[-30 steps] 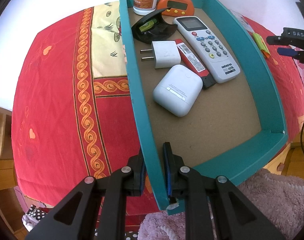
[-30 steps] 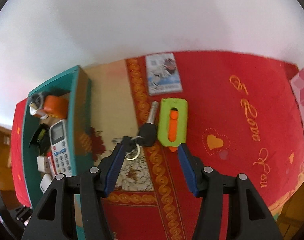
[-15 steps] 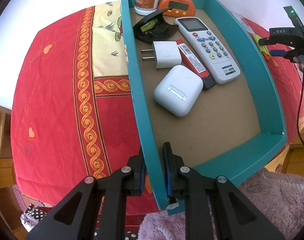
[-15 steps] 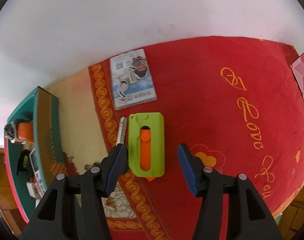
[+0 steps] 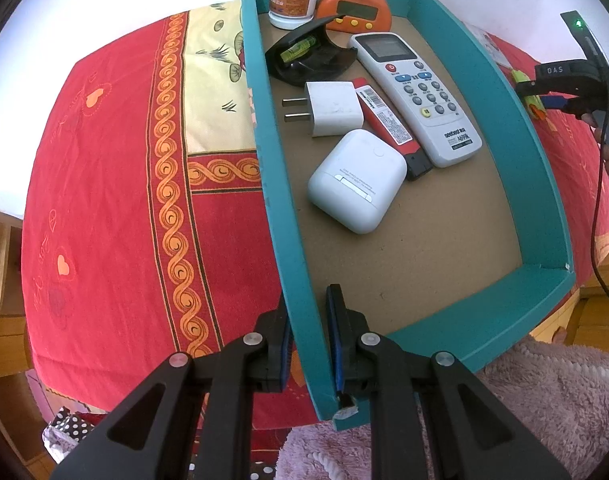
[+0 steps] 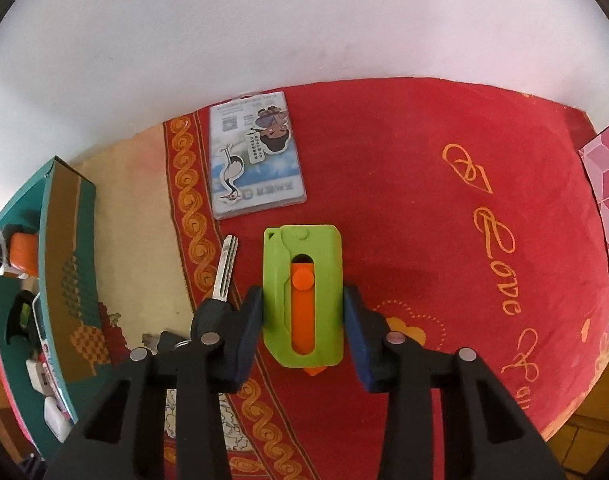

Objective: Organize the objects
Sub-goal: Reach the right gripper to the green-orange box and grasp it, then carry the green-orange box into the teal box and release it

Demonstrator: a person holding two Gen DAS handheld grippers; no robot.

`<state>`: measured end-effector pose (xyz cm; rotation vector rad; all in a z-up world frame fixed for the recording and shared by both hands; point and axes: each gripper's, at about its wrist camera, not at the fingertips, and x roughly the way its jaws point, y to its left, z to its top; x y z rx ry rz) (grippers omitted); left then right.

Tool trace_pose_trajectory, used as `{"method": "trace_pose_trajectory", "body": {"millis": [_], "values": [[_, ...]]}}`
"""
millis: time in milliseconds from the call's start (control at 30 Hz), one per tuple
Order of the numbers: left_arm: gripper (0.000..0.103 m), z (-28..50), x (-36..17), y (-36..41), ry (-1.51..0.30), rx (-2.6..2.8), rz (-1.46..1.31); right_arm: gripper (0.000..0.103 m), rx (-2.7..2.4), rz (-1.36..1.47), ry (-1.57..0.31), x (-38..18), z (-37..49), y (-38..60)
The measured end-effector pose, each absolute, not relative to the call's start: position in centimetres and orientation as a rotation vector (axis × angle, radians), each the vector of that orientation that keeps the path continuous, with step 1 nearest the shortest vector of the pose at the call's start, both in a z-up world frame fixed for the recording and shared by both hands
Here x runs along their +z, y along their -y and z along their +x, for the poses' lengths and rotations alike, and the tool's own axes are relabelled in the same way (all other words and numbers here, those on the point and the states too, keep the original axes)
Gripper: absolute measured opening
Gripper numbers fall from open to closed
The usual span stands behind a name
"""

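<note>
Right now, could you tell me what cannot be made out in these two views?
- Left wrist view: the red pack lies partly under the remote and the white case.
- Left wrist view: the green cutter hides behind the tray wall and the right gripper.
- Right wrist view: the key ring is covered by the gripper's finger.
- Right wrist view: the card print is too small to read.

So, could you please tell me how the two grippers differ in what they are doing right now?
The left gripper is clamped on the teal box's wall; the right gripper straddles the green cutter, its jaws having just been closing. The left one steadies a container; the right one goes for a loose item on the red cloth. Both point steeply down.
</note>
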<state>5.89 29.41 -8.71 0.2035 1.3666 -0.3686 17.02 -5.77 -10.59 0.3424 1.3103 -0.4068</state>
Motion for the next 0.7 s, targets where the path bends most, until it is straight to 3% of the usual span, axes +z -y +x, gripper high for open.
{"method": "trace_pose_trajectory", "body": {"millis": [400, 700], "values": [[0.014, 5.9, -8.8, -29.3, -1.369, -0.375, 0.213, 0.04, -0.325, 0.353, -1.279, -8.1, 15.9, 5.4], [0.014, 6.0, -8.8, -29.2, -1.371, -0.377, 0.217, 0.04, -0.154, 0.264, -1.224, -3.8, 17.5, -0.6]]}}
